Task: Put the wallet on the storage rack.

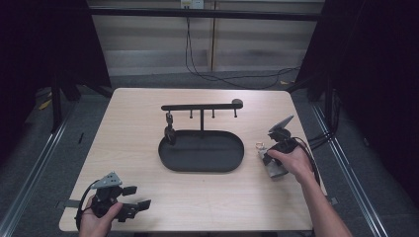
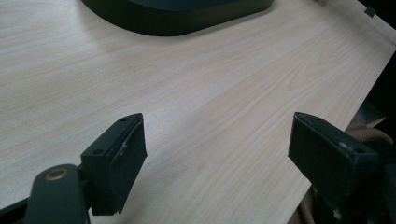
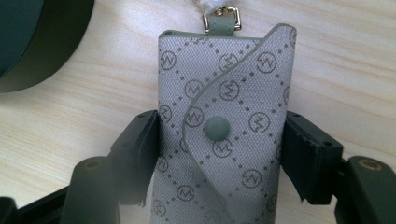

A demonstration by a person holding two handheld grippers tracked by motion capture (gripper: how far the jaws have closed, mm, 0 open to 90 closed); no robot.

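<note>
Nearest the person, the left gripper [image 1: 129, 208] rested at the front left corner of the wooden table [image 1: 207, 197], its jaws spread wide with nothing between them; in the left gripper view they framed bare wood grain, with the dark edge of the tray [image 2: 177, 18] beyond. Farther in and to the right, the person's right hand [image 1: 295, 164] held the right gripper [image 1: 269, 160] near the table's right edge. Its jaws were clenched on the two long sides of a grey key pouch [image 3: 224, 130], which lay flat on the table just right of the tray. The pouch bore a repeated monogram-and-dot pattern, a curved flap fastened by a green snap button [image 3: 217, 128], and a green loop with a metal ring [image 3: 223, 19] at its far end. In the high view the pouch [image 1: 276, 170] showed pale beneath the hand. At mid-table stood the black oval tray [image 1: 201, 165], from whose rear a post carried a horizontal hook bar [image 1: 200, 106]. A small dark item [image 1: 169, 131] hung from the bar's leftmost hook, its lower end at the tray's rim. Beyond the table, a black cable [image 1: 217, 74] trailed across the floor.
</note>
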